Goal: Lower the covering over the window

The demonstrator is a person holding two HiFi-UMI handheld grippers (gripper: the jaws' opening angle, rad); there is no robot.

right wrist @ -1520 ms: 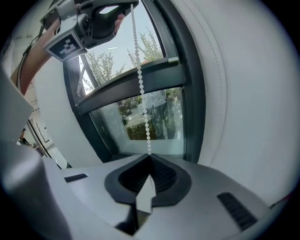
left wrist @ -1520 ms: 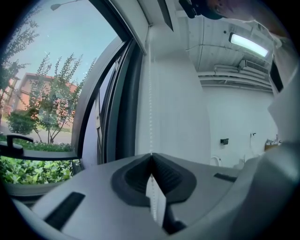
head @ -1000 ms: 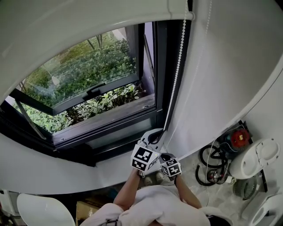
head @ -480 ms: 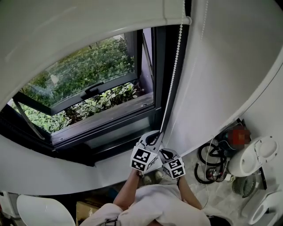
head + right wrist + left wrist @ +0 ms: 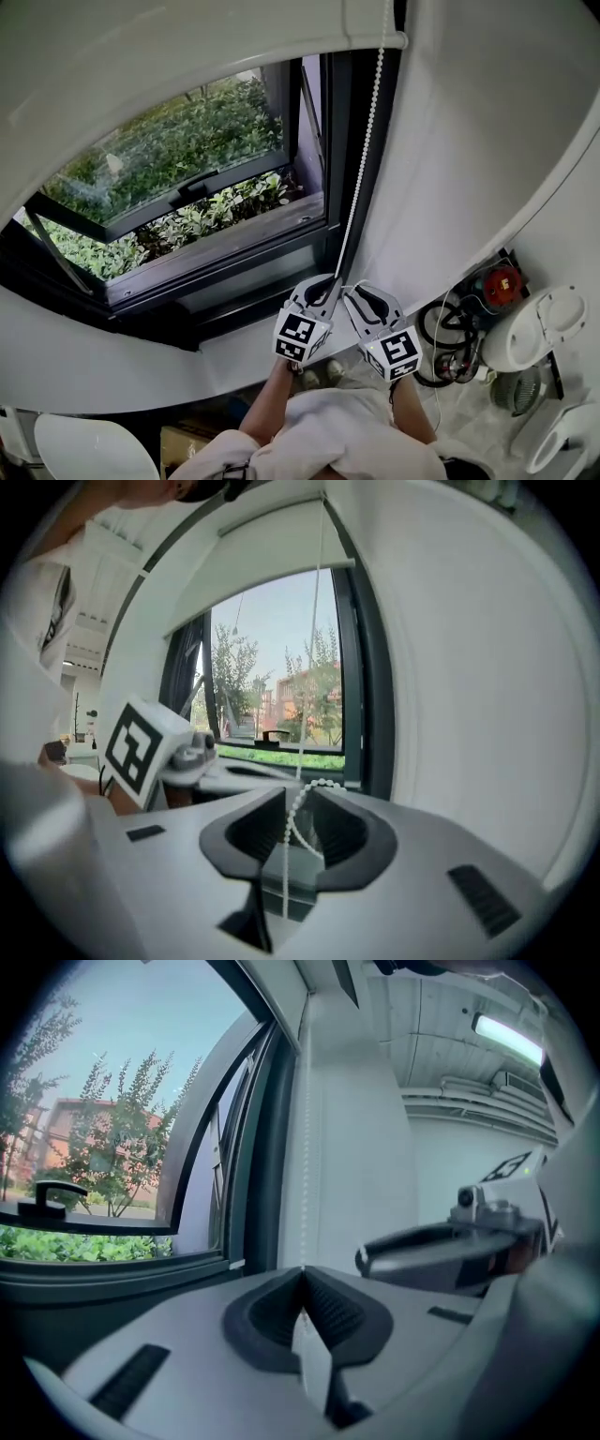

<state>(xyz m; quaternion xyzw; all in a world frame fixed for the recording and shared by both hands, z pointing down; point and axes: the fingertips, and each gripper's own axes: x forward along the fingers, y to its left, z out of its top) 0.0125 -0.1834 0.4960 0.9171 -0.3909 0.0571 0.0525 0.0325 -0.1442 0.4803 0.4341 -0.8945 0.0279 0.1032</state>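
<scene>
Obs.: the white roller blind (image 5: pixel 187 47) is only part-way down. Its bottom rail sits high at the far top of the dark window frame (image 5: pixel 349 169), and most of the glass is uncovered, with green shrubs visible outside.

The white bead chain (image 5: pixel 367 131) hangs from the blind's right end. Its long axis is close to vertical, and it runs down the right side of the frame to both claws.

Left claw (image 5: pixel 325 284): jaws fully together, pinching the chain. In the left gripper view the chain rises straight up out of the closed pads.

Right claw (image 5: pixel 352 292): jaws wide apart, having just been opening. The chain passes between them and a slack loop of beads is draped over the gap, but the pads are not pressing on it, so there is no grip.

Key relation: the two claws sit side by side at the chain's low end, right claw just right of the left. All the usable chain lies above them, toward the blind's right end.

Judgement: the left claw is anchoring the chain. The free right claw is the one to re-close on it, higher up, and the pull should then go down along the chain's axis.

Risk: the loose loop may slip off the open pads before they close.
</scene>
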